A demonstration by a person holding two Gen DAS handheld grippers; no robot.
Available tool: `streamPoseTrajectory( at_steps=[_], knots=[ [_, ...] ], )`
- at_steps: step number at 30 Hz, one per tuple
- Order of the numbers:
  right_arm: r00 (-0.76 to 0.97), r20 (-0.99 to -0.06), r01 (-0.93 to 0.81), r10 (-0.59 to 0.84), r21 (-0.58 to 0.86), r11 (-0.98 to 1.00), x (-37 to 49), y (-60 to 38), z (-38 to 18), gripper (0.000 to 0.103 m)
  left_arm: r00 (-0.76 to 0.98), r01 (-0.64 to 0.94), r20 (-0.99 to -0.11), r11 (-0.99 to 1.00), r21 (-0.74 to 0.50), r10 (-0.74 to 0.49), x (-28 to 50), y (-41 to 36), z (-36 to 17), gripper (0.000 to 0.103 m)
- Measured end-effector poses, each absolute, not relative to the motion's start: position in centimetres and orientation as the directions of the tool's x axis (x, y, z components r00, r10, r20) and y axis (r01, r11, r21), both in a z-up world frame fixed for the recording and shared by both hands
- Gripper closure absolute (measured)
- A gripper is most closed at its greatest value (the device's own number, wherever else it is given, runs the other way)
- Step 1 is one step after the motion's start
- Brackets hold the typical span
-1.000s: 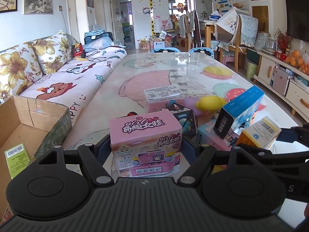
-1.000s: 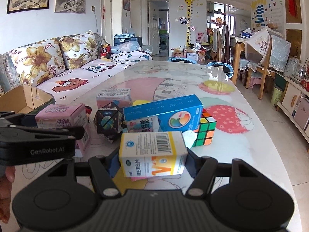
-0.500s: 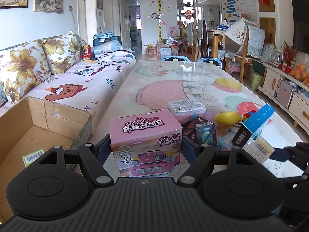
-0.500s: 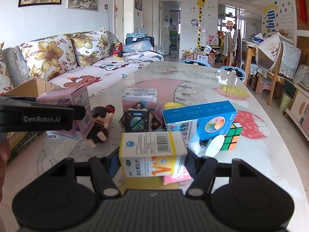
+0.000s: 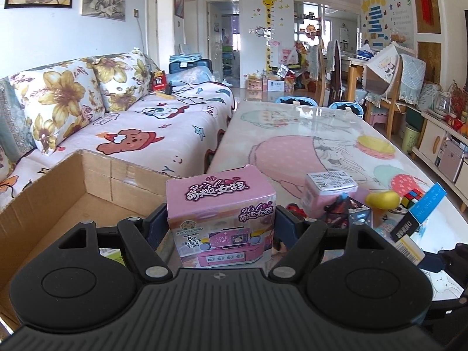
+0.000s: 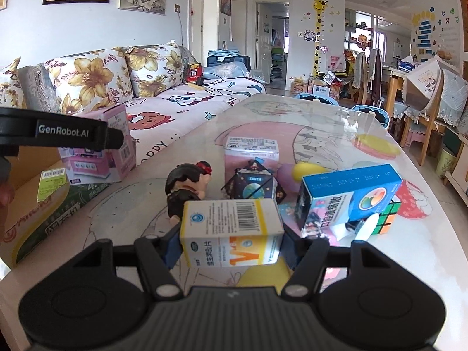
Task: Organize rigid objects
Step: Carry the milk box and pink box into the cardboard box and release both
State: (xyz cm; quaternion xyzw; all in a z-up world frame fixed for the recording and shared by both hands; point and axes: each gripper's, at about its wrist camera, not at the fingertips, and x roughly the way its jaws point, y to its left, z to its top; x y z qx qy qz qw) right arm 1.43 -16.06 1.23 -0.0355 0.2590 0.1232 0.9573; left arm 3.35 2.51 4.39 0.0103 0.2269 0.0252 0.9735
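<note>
My left gripper [image 5: 220,223] is shut on a pink toy box [image 5: 219,213], held above the table's left edge beside an open cardboard box [image 5: 52,204]. The same pink toy box [image 6: 99,149] shows at the left of the right wrist view, behind the left gripper's arm [image 6: 58,134]. My right gripper [image 6: 231,234] is shut on a white and yellow medicine box [image 6: 231,228], held over the table. On the table beyond it lie a doll figure [image 6: 187,187], a dark Earth cube [image 6: 253,184], a pink carton [image 6: 251,152], a blue box [image 6: 348,193] and a Rubik's cube [image 6: 386,213].
The glass-topped table [image 5: 292,134] runs ahead, with a yellow egg-shaped toy [image 5: 381,199] among the clutter. A sofa [image 5: 131,128] with flowered cushions flanks the left side. Chairs [image 6: 371,67] and a cabinet [image 5: 438,152] stand at the far end and right.
The left gripper has turned left with the pink box, bringing the cardboard box more into view. The right gripper has moved left with the medicine box, and the doll figure now shows.
</note>
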Motion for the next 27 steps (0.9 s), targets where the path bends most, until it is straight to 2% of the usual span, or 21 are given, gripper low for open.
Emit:
streamPoseTrajectory(
  at_steps=[27],
  knots=[
    [0.817,-0.472,-0.387,0.333,-0.019,0.922,2.7,-6.2,3.8,0.038,0.857,-0.269,-0.457,0.963,-0.002,0.238,1.0,4.7,5.1,0.009]
  ],
)
